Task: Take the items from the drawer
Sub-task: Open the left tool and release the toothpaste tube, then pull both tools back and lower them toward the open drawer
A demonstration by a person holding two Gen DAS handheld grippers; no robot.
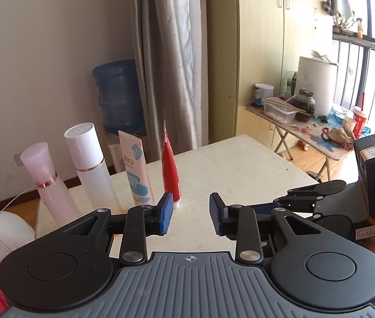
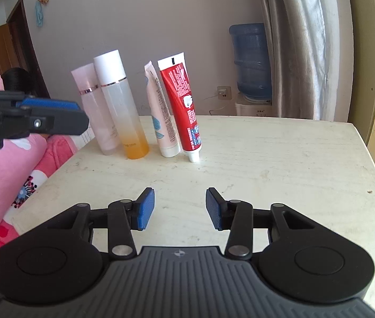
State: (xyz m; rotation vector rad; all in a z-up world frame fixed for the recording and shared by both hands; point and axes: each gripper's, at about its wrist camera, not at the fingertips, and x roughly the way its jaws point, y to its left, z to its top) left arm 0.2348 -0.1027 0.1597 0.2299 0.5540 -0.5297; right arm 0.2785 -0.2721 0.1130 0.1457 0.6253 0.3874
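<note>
The left gripper (image 1: 190,213) has its blue pads apart with nothing between them, and it hangs over the near part of the pale table (image 1: 240,175), its left pad just in front of the cap of the red toothpaste tube (image 1: 171,169). The right gripper (image 2: 179,209) is likewise apart and empty, pointing down over bare tabletop, with the row of items well ahead of it. That row stands along the far left part of the table: a pink bottle (image 2: 92,106), a white-capped bottle (image 2: 122,106) with an orange-tinted base, a pale cream tube (image 2: 161,111) and the red toothpaste tube, each upright, the two tubes resting on their caps and leaning close together. In the right wrist view the left gripper shows from the side at the left edge, above a pink patterned cushion (image 2: 4,175). Farther out are a blue water jug (image 2: 251,61) on a dispenser, a grey curtain (image 1: 166,53) and, seen from the left wrist, a cluttered folding table (image 1: 306,124) by the window. No drawer is visible in either view, so I cannot tell where it sits or whether anything remains inside. By my reading, four items have been set out and both hands are free between placements. The next move would call for turning back toward the drawer, finding any remaining item, and closing on it squarely without knocking the leaning tubes.
</note>
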